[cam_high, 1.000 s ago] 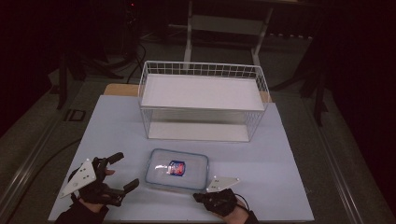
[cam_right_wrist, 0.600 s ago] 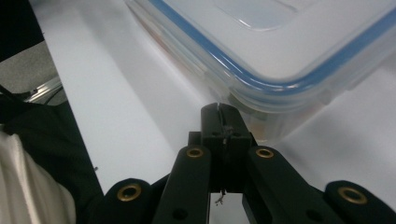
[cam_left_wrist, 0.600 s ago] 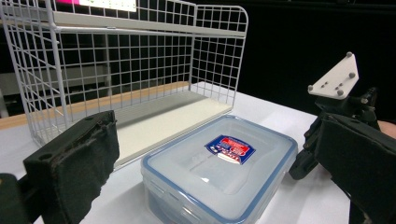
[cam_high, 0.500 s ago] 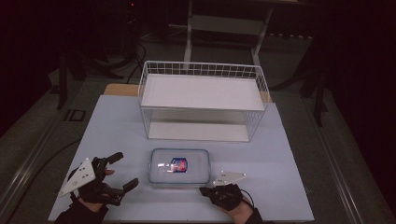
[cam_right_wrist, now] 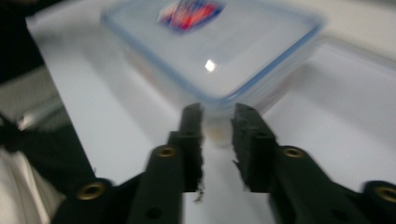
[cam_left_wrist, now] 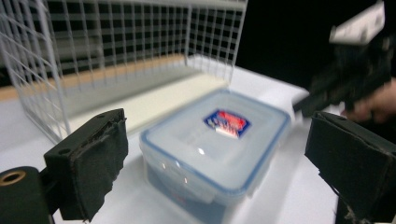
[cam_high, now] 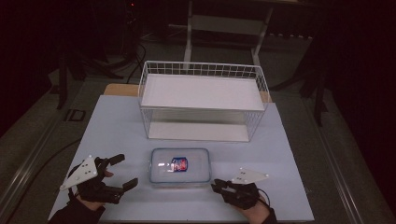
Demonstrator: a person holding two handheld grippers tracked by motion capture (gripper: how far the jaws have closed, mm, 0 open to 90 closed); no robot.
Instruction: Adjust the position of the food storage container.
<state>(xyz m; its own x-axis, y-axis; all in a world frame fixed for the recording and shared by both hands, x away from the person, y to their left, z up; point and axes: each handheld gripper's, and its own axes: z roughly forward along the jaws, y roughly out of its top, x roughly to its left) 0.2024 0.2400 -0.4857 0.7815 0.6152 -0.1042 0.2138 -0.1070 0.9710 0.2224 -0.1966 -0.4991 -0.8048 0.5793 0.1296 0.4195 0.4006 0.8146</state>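
1. Closing in on the lidded plastic container point(cam_high: 180, 166) from both sides is the step you have in hand — it sits on the white table point(cam_high: 299, 154) at the near middle, just in front of the wire basket point(cam_high: 201, 100), which stands at 12 o'clock from it.
2. Your left gripper point(cam_high: 122, 171) waits at about 8 o'clock from the container, jaws spread wide and holding nothing; in the left gripper view the container point(cam_left_wrist: 215, 149) lies between the two black pads but apart from both.
3. Your right gripper point(cam_high: 215, 185) sits at about 4 o'clock from the container, near its corner. Its jaws have just been opening and now stand a narrow gap apart; in the right gripper view the container's point(cam_right_wrist: 210, 51) near edge lies just ahead of the tips, and nothing is clamped between them.
4. I judge the grasp not yet made — the container rests flat with its blue-rimmed lid point(cam_left_wrist: 219, 128) on.
5. Next, you likely need to widen the right jaws enough to take the rim or a lid clip, then steady the box with the left.
6. Mind the blur in the right gripper view; slow down before contact.
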